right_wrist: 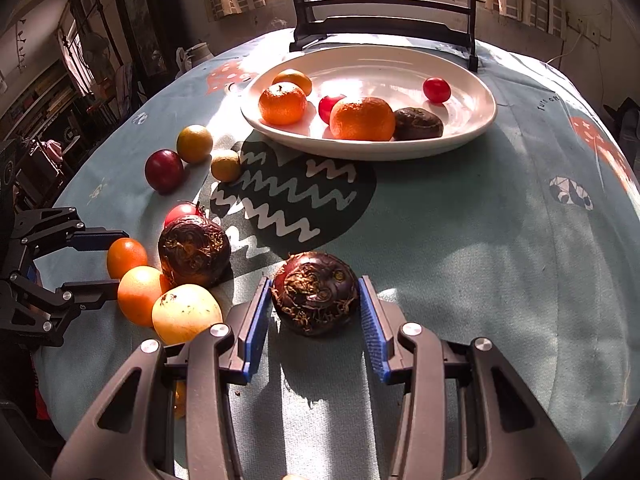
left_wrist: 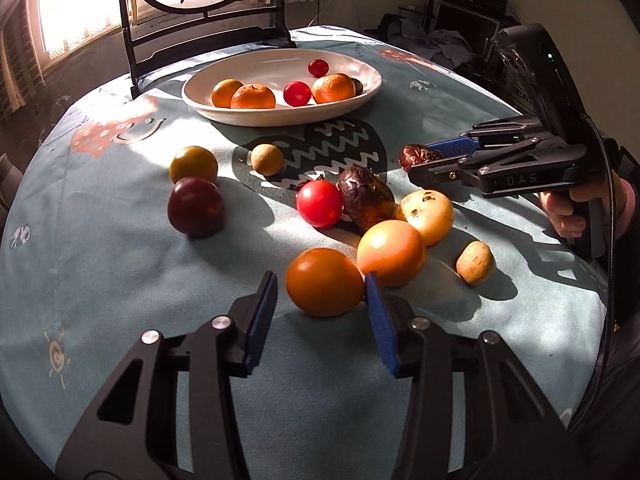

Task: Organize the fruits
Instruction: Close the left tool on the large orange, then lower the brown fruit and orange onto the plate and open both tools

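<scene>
A white oval plate (left_wrist: 360, 94) (right_wrist: 476, 120) at the far side of the table holds oranges, red cherry tomatoes and a dark chestnut-like fruit (right_wrist: 418, 123). Loose fruits lie on the cloth. My left gripper (left_wrist: 322, 286) (right_wrist: 114, 258) is open, its jaws on either side of a small orange tomato (left_wrist: 324, 282) (right_wrist: 127, 257), touching on the right. My right gripper (right_wrist: 314, 298) (left_wrist: 416, 160) is open around a dark brown water chestnut (right_wrist: 315, 293) (left_wrist: 418, 155), with gaps on both sides. A second dark chestnut (left_wrist: 366, 196) (right_wrist: 195, 252) lies among the loose fruit.
Also loose: an orange (left_wrist: 391, 253), a pale yellow fruit (left_wrist: 428, 211), a red tomato (left_wrist: 319, 203), a dark red plum (left_wrist: 195, 206), an olive-yellow fruit (left_wrist: 193, 165) and two tan longans (left_wrist: 267, 159) (left_wrist: 475, 262). A dark framed screen (left_wrist: 208, 36) stands behind the plate.
</scene>
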A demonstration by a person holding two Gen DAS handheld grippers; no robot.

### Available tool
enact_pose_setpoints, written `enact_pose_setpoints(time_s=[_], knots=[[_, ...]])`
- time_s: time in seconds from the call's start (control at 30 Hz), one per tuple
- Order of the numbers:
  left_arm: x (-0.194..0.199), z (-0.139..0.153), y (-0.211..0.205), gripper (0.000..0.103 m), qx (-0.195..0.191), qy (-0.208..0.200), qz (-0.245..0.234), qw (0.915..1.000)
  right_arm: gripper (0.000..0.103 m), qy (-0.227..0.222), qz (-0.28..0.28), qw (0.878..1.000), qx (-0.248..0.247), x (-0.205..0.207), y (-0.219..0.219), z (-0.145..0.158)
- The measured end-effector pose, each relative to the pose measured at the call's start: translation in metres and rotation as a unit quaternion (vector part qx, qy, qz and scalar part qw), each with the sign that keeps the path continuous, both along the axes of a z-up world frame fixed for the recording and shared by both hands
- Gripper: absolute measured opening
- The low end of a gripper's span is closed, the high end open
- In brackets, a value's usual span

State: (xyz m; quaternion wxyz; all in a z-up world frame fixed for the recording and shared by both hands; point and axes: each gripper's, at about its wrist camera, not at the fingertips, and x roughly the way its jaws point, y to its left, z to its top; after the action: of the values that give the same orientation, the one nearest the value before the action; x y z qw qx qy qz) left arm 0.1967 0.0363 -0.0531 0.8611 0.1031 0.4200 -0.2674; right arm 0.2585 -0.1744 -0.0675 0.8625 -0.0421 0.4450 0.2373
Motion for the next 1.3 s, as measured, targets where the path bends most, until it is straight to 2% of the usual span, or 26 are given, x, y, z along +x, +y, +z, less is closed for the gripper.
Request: enact_pose_setpoints(time_s=[0.23, 0.3, 0.4, 0.53, 0.73, 0.9, 0.97, 1.1, 1.3], knots=[[0.005, -0.005, 0.0, 0.046, -0.007, 0.023, -0.007, 0.9997, 0.044, 0.0, 0.0, 1.0, 0.002, 0.0, -0.001, 0.0], [0.005, -0.007, -0.002, 0.038, -0.009, 0.031, -0.015, 0.9994, 0.043, 0.001, -0.003, 1.0, 0.01, 0.0, -0.003, 0.002], [0.001, -0.006, -0.005, 0.038, -0.002, 0.024, -0.01, 0.9997, 0.043, -0.001, -0.01, 1.0, 0.021, 0.001, -0.008, 0.005], [0.0, -0.003, 0.002, 0.038, -0.015, 0.019, 0.011, 0.9996, 0.043, -0.007, -0.011, 0.999, 0.03, 0.001, -0.01, 0.009], [0.019, 0.023, 0.016, 0.038, -0.08, 0.004, 0.053, 0.9954, 0.044, -0.066, -0.029, 0.995, 0.072, 0.0, -0.018, 0.032], [0.065, 0.054, 0.002, 0.038, -0.132, -0.013, 0.08, 0.9879, 0.044, -0.108, -0.078, 0.986, 0.099, 0.026, -0.028, 0.049], [0.085, 0.064, -0.01, 0.038, -0.141, -0.019, 0.09, 0.9857, 0.044, -0.116, -0.098, 0.982, 0.111, 0.041, -0.033, 0.053], [0.131, 0.071, -0.04, 0.038, -0.12, -0.021, 0.105, 0.987, 0.044, -0.111, -0.128, 0.976, 0.14, 0.076, -0.042, 0.055], [0.191, 0.053, -0.074, 0.039, -0.06, 0.004, 0.123, 0.9905, 0.044, -0.101, -0.141, 0.976, 0.134, 0.119, -0.042, 0.046]])
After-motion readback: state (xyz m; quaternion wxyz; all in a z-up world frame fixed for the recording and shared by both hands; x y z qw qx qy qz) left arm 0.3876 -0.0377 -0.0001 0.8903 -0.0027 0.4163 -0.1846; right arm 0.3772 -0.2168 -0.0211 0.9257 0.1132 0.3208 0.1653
